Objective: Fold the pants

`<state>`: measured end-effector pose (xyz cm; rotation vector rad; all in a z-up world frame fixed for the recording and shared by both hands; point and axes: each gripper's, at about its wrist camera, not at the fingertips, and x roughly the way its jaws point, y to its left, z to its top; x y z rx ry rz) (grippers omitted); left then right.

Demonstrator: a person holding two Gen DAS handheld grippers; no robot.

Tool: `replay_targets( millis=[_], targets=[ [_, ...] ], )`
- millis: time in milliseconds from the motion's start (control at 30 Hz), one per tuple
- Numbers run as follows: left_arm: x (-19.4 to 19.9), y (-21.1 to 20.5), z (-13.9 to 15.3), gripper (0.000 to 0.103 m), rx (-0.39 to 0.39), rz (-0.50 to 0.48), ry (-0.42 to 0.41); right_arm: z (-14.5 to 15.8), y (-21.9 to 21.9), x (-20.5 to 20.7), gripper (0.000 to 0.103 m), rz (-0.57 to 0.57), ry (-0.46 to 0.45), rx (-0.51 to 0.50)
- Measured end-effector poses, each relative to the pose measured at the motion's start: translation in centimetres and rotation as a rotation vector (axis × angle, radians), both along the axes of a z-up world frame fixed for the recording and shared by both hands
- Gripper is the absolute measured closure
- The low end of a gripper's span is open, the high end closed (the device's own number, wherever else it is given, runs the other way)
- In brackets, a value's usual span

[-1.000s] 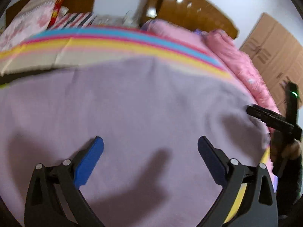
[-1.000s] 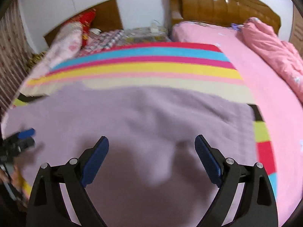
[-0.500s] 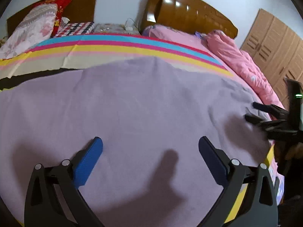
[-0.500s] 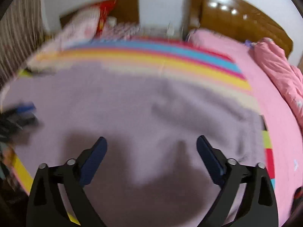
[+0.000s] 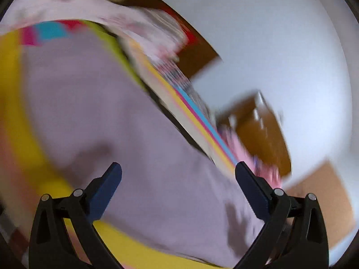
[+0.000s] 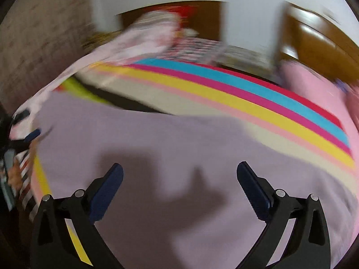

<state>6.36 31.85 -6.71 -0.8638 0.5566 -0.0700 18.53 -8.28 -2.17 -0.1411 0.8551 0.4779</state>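
Pants [image 6: 190, 157], seemingly lilac, lie under right gripper [image 6: 179, 179].

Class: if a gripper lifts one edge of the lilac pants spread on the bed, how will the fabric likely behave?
The lilac pants lie flat with soft ripples, so probably floppy, draping from the jaws. Their matte, fuzzy-looking surface suggests little slipping. Both grippers are open.
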Motion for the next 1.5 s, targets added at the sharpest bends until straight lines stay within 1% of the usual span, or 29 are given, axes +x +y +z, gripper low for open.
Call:
replay_targets(
  millis=[33, 67, 100, 133, 167, 233, 267, 367, 467, 500, 533, 567, 633, 733, 800, 833, 900, 933, 967, 1000, 1033, 1067, 1133, 1267, 1333, 1367, 1400, 1433, 1500],
  targets=[
    [-1.1, 2.6, 0.0, 0.002, 0.011, 0.068, -0.003, 0.0, 2.3, 0.3, 0.005, 0.053, -0.003, 0.002],
    [-2.0, 4.8, 0.0, 0.002, 0.040, 0.127, 0.004, 0.0, 5.9, 0.4, 0.005, 0.132, -0.014, 0.004],
    [-2.5, 6.9, -0.2, 0.003, 0.046, 0.160, 0.011, 0.1, 8.0, 0.8, 0.005, 0.188, -0.022, 0.006],
    [-2.9, 8.6, -0.6, 0.003, 0.019, 0.174, 0.008, 0.0, 11.1, 0.9, 0.005, 0.263, -0.030, 0.012],
    [-3.1, 10.1, -1.1, 0.004, -0.025, 0.182, -0.001, 0.0, 13.2, 1.1, 0.005, 0.305, -0.031, 0.015],
    [-3.1, 12.7, -2.2, 0.015, -0.127, 0.168, -0.033, -0.4, 17.3, 0.9, 0.005, 0.381, -0.019, 0.032],
    [-2.8, 13.3, -2.5, 0.016, -0.146, 0.163, -0.034, -0.1, 18.6, 0.9, 0.005, 0.405, -0.008, 0.046],
    [-1.4, 13.7, -2.8, 0.016, -0.120, 0.141, -0.015, -0.5, 22.0, 0.0, 0.005, 0.455, 0.011, 0.067],
    [-0.4, 13.8, -4.3, 0.016, -0.138, 0.148, 0.021, -1.3, 23.4, -0.8, 0.005, 0.456, 0.007, 0.038],
    [-0.2, 13.8, -4.9, 0.016, -0.141, 0.148, 0.024, -1.8, 23.8, -0.7, 0.005, 0.445, 0.020, 0.038],
    [-0.2, 13.9, -5.2, 0.016, -0.146, 0.145, 0.017, -2.0, 24.0, -0.9, 0.005, 0.438, 0.031, 0.041],
    [-0.2, 13.7, -5.4, 0.017, -0.149, 0.140, 0.003, -2.6, 23.5, 0.1, 0.005, 0.424, 0.052, 0.048],
    [0.1, 13.6, -5.4, 0.025, -0.144, 0.123, -0.016, -3.6, 24.1, 0.8, 0.005, 0.400, 0.085, 0.056],
    [0.7, 13.8, -5.0, 0.026, -0.137, 0.113, -0.044, -4.8, 24.0, 1.6, 0.005, 0.384, 0.144, 0.069],
    [1.4, 14.0, -5.1, 0.027, -0.117, 0.108, -0.053, -4.8, 24.0, 1.6, 0.005, 0.385, 0.145, 0.087],
    [1.8, 14.2, -5.3, 0.027, -0.093, 0.113, -0.048, -4.9, 23.9, 1.6, 0.005, 0.387, 0.150, 0.091],
    [2.7, 15.0, -6.1, 0.027, -0.093, 0.112, -0.064, -4.9, 23.8, 1.5, 0.005, 0.388, 0.149, 0.094],
    [2.8, 15.2, -6.2, 0.027, -0.100, 0.117, -0.086, -4.9, 23.8, 1.5, 0.004, 0.389, 0.149, 0.095],
    [2.9, 15.3, -6.2, 0.029, -0.096, 0.120, -0.096, -4.9, 23.8, 1.5, 0.004, 0.390, 0.149, 0.096],
    [3.0, 15.4, -6.1, 0.051, -0.085, 0.122, -0.095, -4.9, 23.8, 1.5, 0.004, 0.392, 0.151, 0.098],
    [3.0, 15.3, -6.1, 0.083, -0.069, 0.123, -0.081, -4.9, 23.9, 1.5, 0.004, 0.392, 0.152, 0.098],
    [3.0, 15.4, -6.2, 0.086, -0.068, 0.132, -0.072, -4.9, 23.9, 1.5, 0.005, 0.390, 0.149, 0.096],
    [2.8, 15.4, -6.0, 0.087, -0.063, 0.142, -0.078, -4.7, 23.7, 1.2, 0.005, 0.380, 0.142, 0.070],
    [2.2, 14.3, -3.6, 0.088, 0.030, 0.139, -0.075, -3.8, 22.6, 0.4, 0.005, 0.402, 0.137, 0.047],
    [2.4, 13.9, -2.1, 0.088, 0.084, 0.136, -0.073, -3.9, 22.3, -0.5, 0.005, 0.414, 0.102, -0.035],
    [2.5, 13.5, -1.1, 0.088, 0.118, 0.136, -0.071, -4.3, 22.1, -1.1, 0.005, 0.427, 0.073, -0.096],
    [2.7, 13.2, -0.4, 0.088, 0.145, 0.137, -0.066, -4.5, 21.9, -1.4, 0.005, 0.429, 0.068, -0.121],
    [2.7, 12.3, 1.0, 0.088, 0.187, 0.140, -0.067, -4.7, 21.5, -1.7, 0.005, 0.426, 0.064, -0.132],
    [2.6, 9.7, 4.1, 0.088, 0.284, 0.124, -0.100, -3.7, 19.2, -2.2, 0.005, 0.397, 0.041, -0.065]
  ],
)
